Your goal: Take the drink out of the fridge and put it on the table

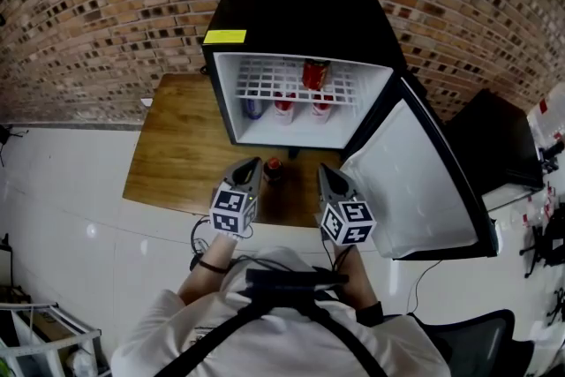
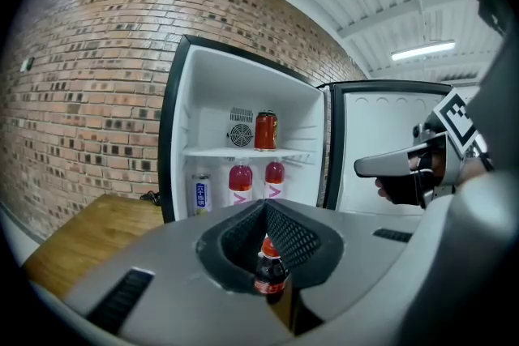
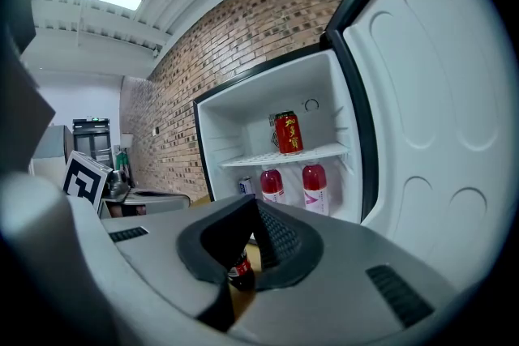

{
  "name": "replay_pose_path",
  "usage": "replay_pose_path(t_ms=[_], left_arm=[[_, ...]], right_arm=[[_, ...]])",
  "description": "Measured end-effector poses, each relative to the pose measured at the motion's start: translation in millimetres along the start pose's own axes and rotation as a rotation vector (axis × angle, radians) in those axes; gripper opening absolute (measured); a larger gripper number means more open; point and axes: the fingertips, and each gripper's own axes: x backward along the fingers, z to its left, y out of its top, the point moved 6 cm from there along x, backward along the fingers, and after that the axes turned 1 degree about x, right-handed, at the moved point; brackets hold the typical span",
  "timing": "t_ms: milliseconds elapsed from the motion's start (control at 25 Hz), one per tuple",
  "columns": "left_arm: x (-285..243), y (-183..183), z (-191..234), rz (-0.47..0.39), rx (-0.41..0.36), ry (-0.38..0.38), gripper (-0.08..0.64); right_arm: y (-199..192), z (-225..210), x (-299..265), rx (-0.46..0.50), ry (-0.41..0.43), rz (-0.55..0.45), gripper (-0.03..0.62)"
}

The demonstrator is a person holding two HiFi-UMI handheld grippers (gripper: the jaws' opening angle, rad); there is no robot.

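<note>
A small dark cola bottle (image 1: 273, 169) with a red cap stands upright on the wooden table (image 1: 177, 154), just in front of the open black mini fridge (image 1: 300, 22). My left gripper (image 1: 255, 165) is just left of the bottle, its jaws shut and empty. My right gripper (image 1: 324, 171) hangs a little to the bottle's right, jaws also together and empty. In the left gripper view the bottle (image 2: 270, 267) shows beyond the closed left gripper (image 2: 263, 208). In the right gripper view the bottle (image 3: 241, 270) shows below the closed right gripper (image 3: 256, 205).
Inside the fridge a red can (image 1: 315, 73) stands on the wire shelf. Below it are two pink bottles (image 1: 284, 106) and a blue-white can (image 1: 252, 108). The white-lined fridge door (image 1: 415, 181) swings open to the right. A brick wall (image 1: 88, 4) runs behind.
</note>
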Motion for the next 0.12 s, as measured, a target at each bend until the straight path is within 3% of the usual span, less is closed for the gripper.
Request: replay_pose_path(t_ms=[120], left_arm=[[-1.0, 0.2, 0.6, -0.003, 0.002, -0.003, -0.002]], right_arm=[[0.1, -0.1, 0.2, -0.001, -0.001, 0.002, 0.012]])
